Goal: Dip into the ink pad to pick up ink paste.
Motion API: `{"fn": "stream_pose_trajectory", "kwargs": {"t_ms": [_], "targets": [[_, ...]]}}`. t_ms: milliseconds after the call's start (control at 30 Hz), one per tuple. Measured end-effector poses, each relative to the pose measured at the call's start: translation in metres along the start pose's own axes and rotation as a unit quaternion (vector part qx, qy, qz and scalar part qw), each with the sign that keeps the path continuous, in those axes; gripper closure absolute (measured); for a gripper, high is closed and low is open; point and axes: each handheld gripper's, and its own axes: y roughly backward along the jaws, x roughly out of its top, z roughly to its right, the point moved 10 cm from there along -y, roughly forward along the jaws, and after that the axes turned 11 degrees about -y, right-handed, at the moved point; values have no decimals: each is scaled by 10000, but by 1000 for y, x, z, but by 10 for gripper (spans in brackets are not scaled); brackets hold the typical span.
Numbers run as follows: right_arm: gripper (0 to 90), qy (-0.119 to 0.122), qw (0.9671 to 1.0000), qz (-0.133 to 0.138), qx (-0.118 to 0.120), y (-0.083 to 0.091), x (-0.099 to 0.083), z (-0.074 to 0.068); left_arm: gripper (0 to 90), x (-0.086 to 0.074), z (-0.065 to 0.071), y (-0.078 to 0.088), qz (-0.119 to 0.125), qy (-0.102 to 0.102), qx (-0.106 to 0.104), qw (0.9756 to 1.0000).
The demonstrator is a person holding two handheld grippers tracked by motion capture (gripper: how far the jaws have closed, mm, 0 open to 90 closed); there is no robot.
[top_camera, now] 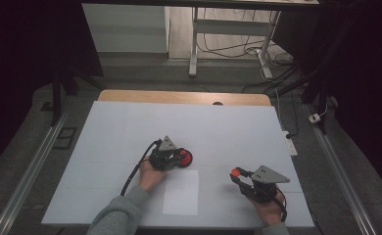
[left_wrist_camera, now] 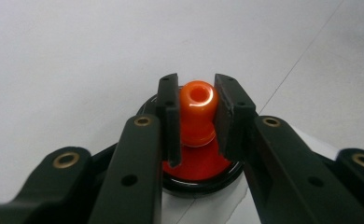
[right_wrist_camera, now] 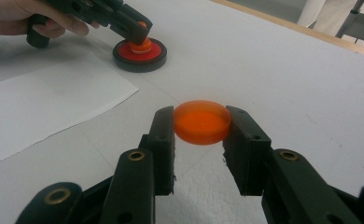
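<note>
A round black-rimmed red base (top_camera: 184,157) (right_wrist_camera: 139,52) rests on the white table mid-left. An orange knob (left_wrist_camera: 197,109) stands upright on the red base (left_wrist_camera: 203,170), and my left gripper (left_wrist_camera: 196,107) (top_camera: 178,157) is shut on that knob from both sides. My right gripper (right_wrist_camera: 201,122) (top_camera: 236,173) hovers over the table's right part, shut on a flat translucent orange disc (right_wrist_camera: 202,122) (top_camera: 236,172) held level by its rim. In the right gripper view, the left gripper (right_wrist_camera: 136,29) and the hand holding it appear at upper left.
A white paper sheet (top_camera: 181,192) (right_wrist_camera: 40,105) lies near the front edge between the two hands. The table's wooden far edge (top_camera: 184,96) is behind. Cables and desk legs stand on the floor beyond.
</note>
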Motion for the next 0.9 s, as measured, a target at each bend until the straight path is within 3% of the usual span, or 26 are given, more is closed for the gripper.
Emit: {"fn": "stream_pose_trajectory", "kwargs": {"t_ms": [233,300,433,667,900], "targets": [[642,-18,10000,55,3,1,2,0,730,4,-2,1,-143,78,-70,9998],[642,-32,10000,53,5,2,2,0,729,13,-1,6,37,61,-56,10000],[642,9,10000,74,11,2,3,-1,729,24,-1,14,72,-97,-56,9999],[642,9,10000,71,7,2,3,-1,729,24,2,20,114,-25,-268,9996],[642,-11,10000,56,-2,2,2,0,728,28,9,35,227,-94,-436,9987]]}}
